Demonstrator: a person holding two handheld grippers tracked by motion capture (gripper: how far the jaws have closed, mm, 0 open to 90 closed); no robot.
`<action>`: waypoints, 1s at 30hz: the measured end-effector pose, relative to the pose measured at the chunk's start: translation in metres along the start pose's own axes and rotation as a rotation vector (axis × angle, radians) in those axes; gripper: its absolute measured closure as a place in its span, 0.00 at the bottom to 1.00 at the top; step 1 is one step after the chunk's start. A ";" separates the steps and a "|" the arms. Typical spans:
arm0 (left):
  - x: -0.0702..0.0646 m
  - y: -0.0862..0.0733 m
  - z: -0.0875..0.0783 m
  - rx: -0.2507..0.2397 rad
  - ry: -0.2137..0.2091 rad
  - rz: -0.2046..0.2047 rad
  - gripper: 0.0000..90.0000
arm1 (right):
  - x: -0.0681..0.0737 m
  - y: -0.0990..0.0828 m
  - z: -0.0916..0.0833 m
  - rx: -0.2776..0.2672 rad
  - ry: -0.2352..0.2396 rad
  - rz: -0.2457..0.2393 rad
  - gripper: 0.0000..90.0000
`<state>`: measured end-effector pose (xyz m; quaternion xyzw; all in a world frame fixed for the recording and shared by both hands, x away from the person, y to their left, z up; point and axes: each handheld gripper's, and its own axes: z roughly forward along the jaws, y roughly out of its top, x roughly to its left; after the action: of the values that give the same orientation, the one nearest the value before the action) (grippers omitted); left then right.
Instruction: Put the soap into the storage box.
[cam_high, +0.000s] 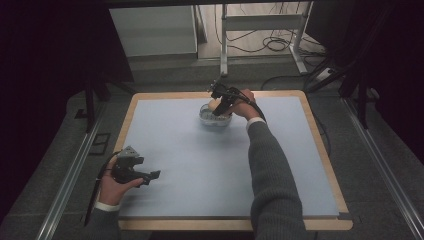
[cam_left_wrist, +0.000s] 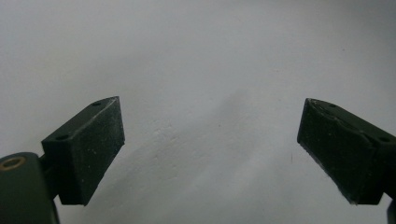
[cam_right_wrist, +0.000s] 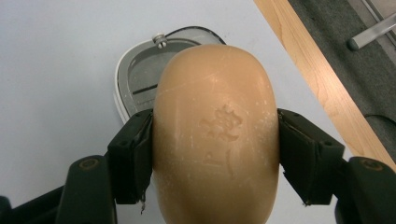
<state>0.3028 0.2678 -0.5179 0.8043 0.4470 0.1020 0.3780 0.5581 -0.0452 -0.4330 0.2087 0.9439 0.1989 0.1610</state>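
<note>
smooth oval tan soap (cam_right_wrist: 215, 135) clamped in right gripper (cam_right_wrist: 215, 154) fingers | left gripper (cam_left_wrist: 210, 154) fingers apart

A pale blue mat (cam_high: 200, 165) covers the wooden-edged table (cam_high: 325, 160), and most of it lies bare, giving open passage across the middle, near edge and both sides. The one obstacle stands near the far edge: a shallow, clear oval soap dish (cam_high: 214, 120), with the right gripper (cam_high: 220, 106) just above it clamping a tan oval soap bar (cam_right_wrist: 217, 135). The left gripper (cam_high: 150, 176) rests at the near left corner, jaws spread over bare mat.
</note>
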 end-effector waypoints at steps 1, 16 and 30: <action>0.000 0.000 0.000 0.000 -0.001 0.000 0.09 | 0.000 0.001 0.001 0.001 0.001 -0.010 0.36; 0.001 0.000 0.000 0.000 -0.001 -0.002 0.09 | 0.005 0.007 0.020 0.029 -0.001 -0.055 0.36; 0.000 0.000 0.000 0.001 -0.001 0.001 0.09 | 0.007 0.001 0.028 0.055 0.008 -0.057 0.36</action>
<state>0.3030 0.2678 -0.5184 0.8047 0.4466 0.1014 0.3778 0.5630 -0.0324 -0.4585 0.1853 0.9552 0.1690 0.1569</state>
